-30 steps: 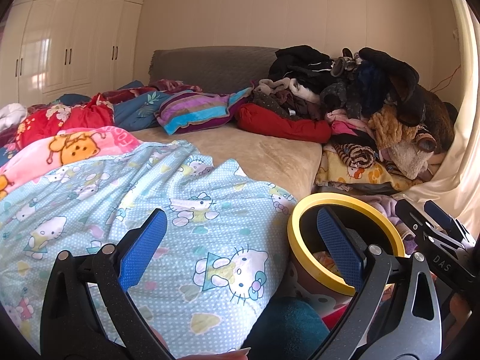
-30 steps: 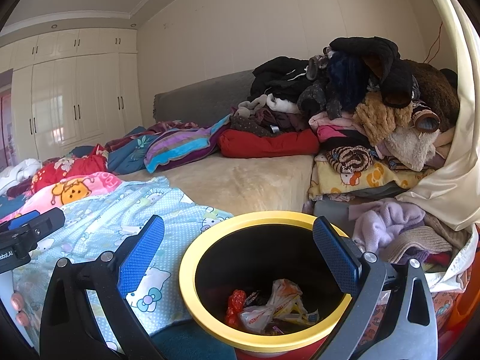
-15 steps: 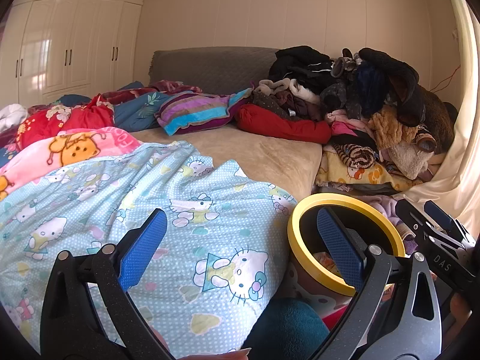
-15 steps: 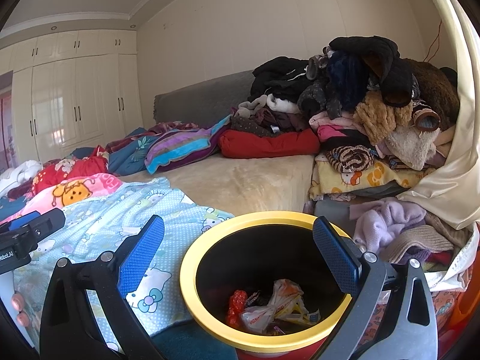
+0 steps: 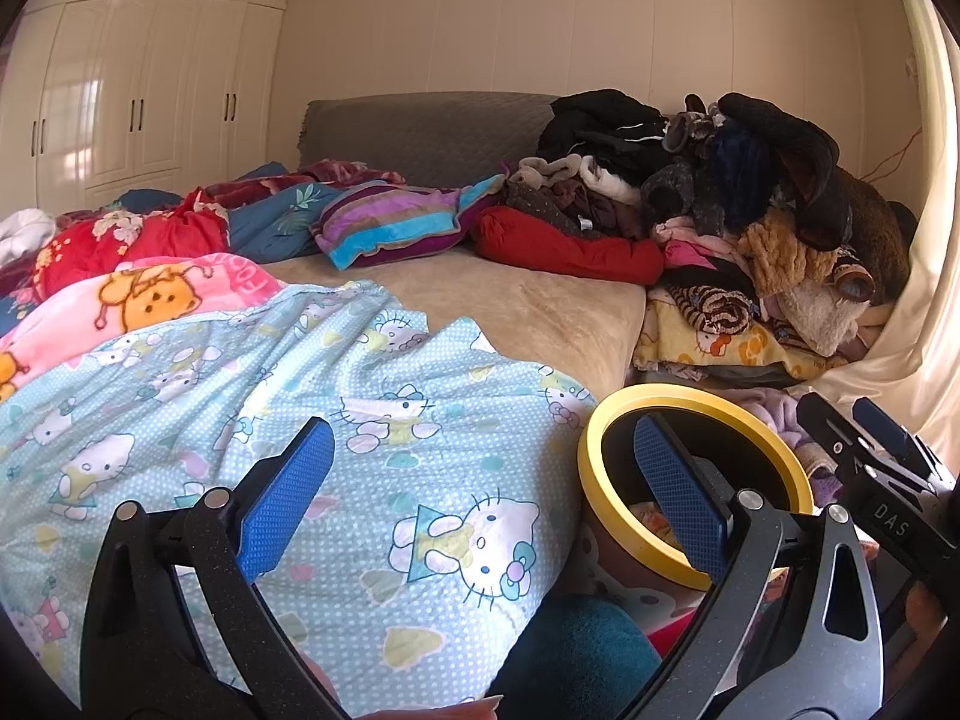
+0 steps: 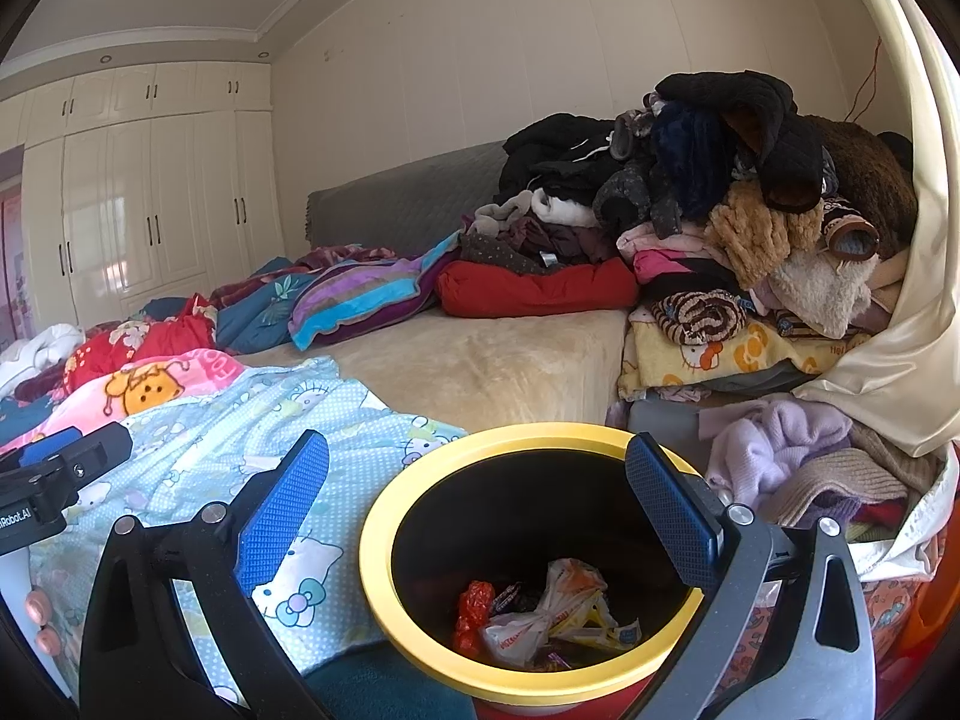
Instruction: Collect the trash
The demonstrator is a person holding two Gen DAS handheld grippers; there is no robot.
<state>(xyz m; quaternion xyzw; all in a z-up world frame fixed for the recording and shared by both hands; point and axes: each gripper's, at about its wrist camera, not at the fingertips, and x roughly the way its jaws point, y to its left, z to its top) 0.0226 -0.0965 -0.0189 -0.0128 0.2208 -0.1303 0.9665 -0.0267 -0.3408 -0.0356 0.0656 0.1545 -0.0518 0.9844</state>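
My right gripper (image 6: 477, 510) hangs empty, fingers spread, directly over the yellow-rimmed bin (image 6: 384, 570) holding wrappers (image 6: 552, 612); my left gripper (image 5: 483, 492), also spread and empty, sits left of the bin over the bed.

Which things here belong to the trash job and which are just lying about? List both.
Part of the job:
- yellow-rimmed bin
- wrappers lying in its bottom
- left hand-held gripper, open, empty
- right hand-held gripper, open, above the bin

Just lying about:
- cartoon-cat blanket
- clothes pile
- striped pillow
- wardrobe
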